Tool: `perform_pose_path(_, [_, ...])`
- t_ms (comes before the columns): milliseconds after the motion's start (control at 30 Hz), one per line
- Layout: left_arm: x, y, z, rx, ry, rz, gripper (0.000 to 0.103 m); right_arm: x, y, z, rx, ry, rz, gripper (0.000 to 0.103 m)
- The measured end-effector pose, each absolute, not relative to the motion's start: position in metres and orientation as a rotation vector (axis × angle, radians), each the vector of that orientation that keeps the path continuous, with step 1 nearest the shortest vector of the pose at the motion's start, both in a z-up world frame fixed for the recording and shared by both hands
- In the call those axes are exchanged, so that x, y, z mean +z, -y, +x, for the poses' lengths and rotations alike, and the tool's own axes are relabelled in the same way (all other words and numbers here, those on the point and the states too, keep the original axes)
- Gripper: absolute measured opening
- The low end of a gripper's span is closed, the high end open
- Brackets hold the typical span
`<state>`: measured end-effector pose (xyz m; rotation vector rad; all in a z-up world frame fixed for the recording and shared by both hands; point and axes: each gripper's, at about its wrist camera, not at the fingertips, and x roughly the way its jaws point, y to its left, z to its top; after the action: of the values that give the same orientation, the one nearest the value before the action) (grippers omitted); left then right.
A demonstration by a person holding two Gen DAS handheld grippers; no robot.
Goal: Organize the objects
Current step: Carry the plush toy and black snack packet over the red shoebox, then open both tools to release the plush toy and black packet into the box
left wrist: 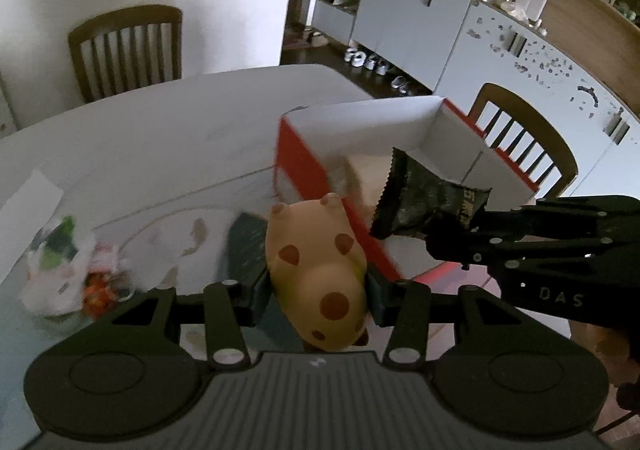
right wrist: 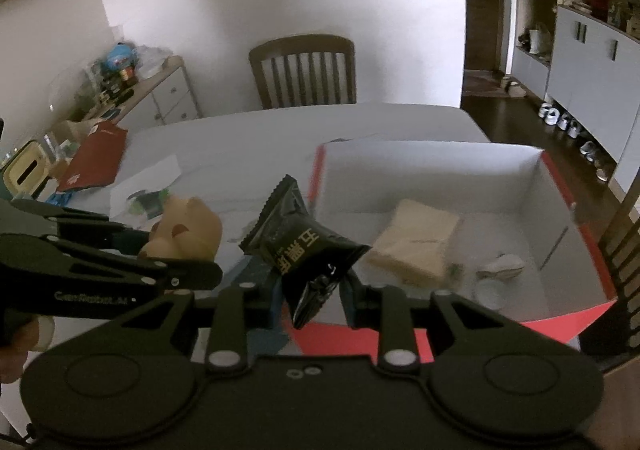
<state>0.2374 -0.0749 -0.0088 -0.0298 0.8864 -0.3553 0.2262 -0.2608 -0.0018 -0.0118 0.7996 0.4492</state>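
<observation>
My left gripper [left wrist: 318, 290] is shut on a tan squishy animal toy with brown spots [left wrist: 316, 270], held above the table just left of the red box with a white inside [left wrist: 460, 129]. The toy also shows in the right wrist view [right wrist: 188, 230]. My right gripper [right wrist: 310, 300] is shut on a black snack packet [right wrist: 300, 242] and holds it over the near-left corner of the box [right wrist: 440, 157]. The packet also shows in the left wrist view [left wrist: 420, 201]. Inside the box lie a beige flat packet [right wrist: 416, 242] and small white items [right wrist: 500, 266].
A white table [left wrist: 160, 137] holds a dark green mat [left wrist: 244, 246], a clear plastic bag with green and orange things [left wrist: 68, 270] and white paper [right wrist: 148, 177]. Wooden chairs stand at the far side [right wrist: 304, 69] and right [left wrist: 524, 137]. A cluttered sideboard [right wrist: 132, 89] stands left.
</observation>
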Motion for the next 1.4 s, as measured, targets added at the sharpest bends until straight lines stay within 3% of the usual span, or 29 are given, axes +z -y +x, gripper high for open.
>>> perform_pose_path(833, [-0.028,0.221,0.312,-0.468,-0.946,0.132,0.047,-0.03,0.374,0.291,0.239,-0.857,0.024,0.028])
perform_pose_path(1400, [-0.066,0.245,0.355,-0.421,-1.041,0.202,0.048,-0.083,0.368,0.338,0.217,-0.978,-0.042,0.028])
